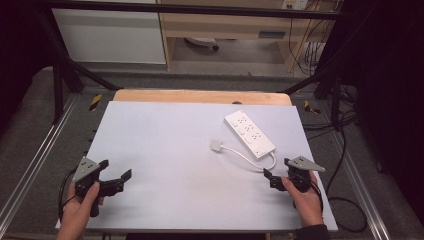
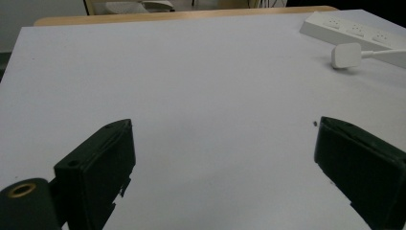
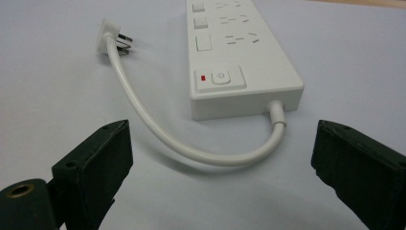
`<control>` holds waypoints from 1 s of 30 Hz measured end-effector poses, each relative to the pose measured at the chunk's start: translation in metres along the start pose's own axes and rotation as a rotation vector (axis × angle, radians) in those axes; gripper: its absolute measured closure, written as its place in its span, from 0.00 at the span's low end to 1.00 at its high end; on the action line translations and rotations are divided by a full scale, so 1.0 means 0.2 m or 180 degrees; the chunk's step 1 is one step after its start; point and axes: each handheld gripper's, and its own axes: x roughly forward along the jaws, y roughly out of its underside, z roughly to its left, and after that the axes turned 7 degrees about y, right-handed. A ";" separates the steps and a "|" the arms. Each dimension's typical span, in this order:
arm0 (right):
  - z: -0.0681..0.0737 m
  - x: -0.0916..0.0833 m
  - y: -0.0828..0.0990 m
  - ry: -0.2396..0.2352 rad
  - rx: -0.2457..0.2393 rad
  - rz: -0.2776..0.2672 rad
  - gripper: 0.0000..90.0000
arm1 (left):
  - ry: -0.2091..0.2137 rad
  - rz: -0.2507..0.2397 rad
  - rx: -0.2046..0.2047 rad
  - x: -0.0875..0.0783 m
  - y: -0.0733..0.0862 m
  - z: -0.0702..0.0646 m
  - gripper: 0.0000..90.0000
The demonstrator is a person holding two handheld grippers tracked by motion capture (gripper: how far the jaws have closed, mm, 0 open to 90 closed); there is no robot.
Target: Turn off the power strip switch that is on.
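Observation:
A white power strip (image 1: 249, 132) lies slantwise on the right half of the pale table (image 1: 165, 150). Its short white cable (image 1: 250, 160) loops from the near end round to a white plug (image 1: 216, 145) lying loose to the strip's left. My right gripper (image 1: 274, 176) rests near the front right edge, just short of the cable loop, open and empty. In the right gripper view the strip (image 3: 239, 57), its cable (image 3: 201, 153) and the plug (image 3: 112, 36) lie just beyond the wide-apart jaws. My left gripper (image 1: 116, 176) sits at the front left, open with nothing between its jaws.
A wooden board edge (image 1: 200, 96) runs along the table's far side. A black frame (image 1: 60, 65) and loose cables (image 1: 345, 150) surround the table. In the left gripper view the strip (image 2: 356, 31) and plug (image 2: 345, 55) lie far off at the upper right.

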 end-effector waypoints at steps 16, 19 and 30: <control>0.00 0.01 -0.01 0.0008 0.0033 0.0055 0.07 | 0.0011 -0.0126 -0.0081 -0.03 -0.01 0.00 0.06; 0.00 0.00 -0.02 -0.0003 0.0031 0.0027 0.07 | -0.0012 -0.0137 -0.0124 -0.04 -0.01 0.02 0.06; 0.03 -0.04 -0.08 -0.0061 -0.0014 -0.0085 0.07 | -0.0024 -0.0139 -0.0202 -0.04 -0.01 0.03 0.06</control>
